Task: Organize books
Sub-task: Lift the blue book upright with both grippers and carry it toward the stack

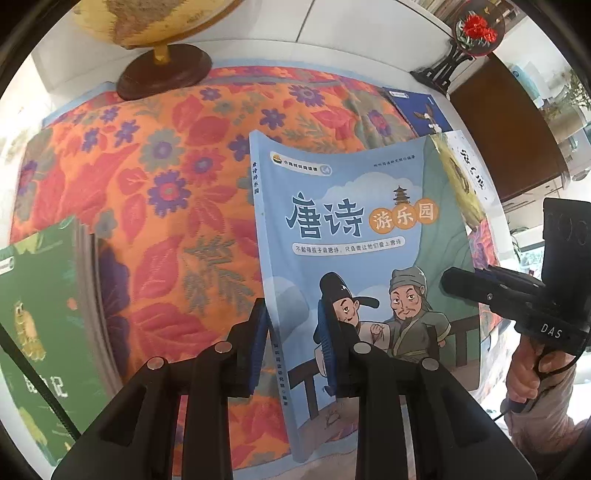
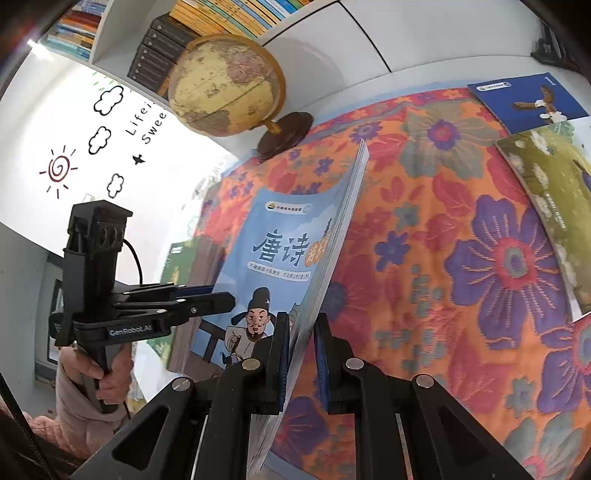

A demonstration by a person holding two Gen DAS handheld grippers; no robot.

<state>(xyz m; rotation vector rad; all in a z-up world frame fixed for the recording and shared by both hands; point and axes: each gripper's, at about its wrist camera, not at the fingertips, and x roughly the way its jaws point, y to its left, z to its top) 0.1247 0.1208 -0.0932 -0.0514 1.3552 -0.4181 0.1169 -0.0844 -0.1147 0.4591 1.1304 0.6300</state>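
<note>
Blue book [image 1: 354, 236] clamped at both edges above floral cloth [image 1: 155, 192]

Globe [image 2: 225, 85] on wooden base beside floral cloth [image 1: 155, 177]; red flower ornament [image 1: 478, 27].

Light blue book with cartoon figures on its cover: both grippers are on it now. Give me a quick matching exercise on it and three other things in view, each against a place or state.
Things:
1. light blue book with cartoon figures
2. dark green book with a frog
3. dark blue book with a bird
4. yellowed globe on a brown round base

Places or states:
A. stands at the far edge of the orange flowered cloth
B. clamped at opposite edges by the left gripper and the right gripper
C. lies flat at the far right corner
D. lies at the left edge

Pairs: 1-B, 2-D, 3-C, 4-A
</note>
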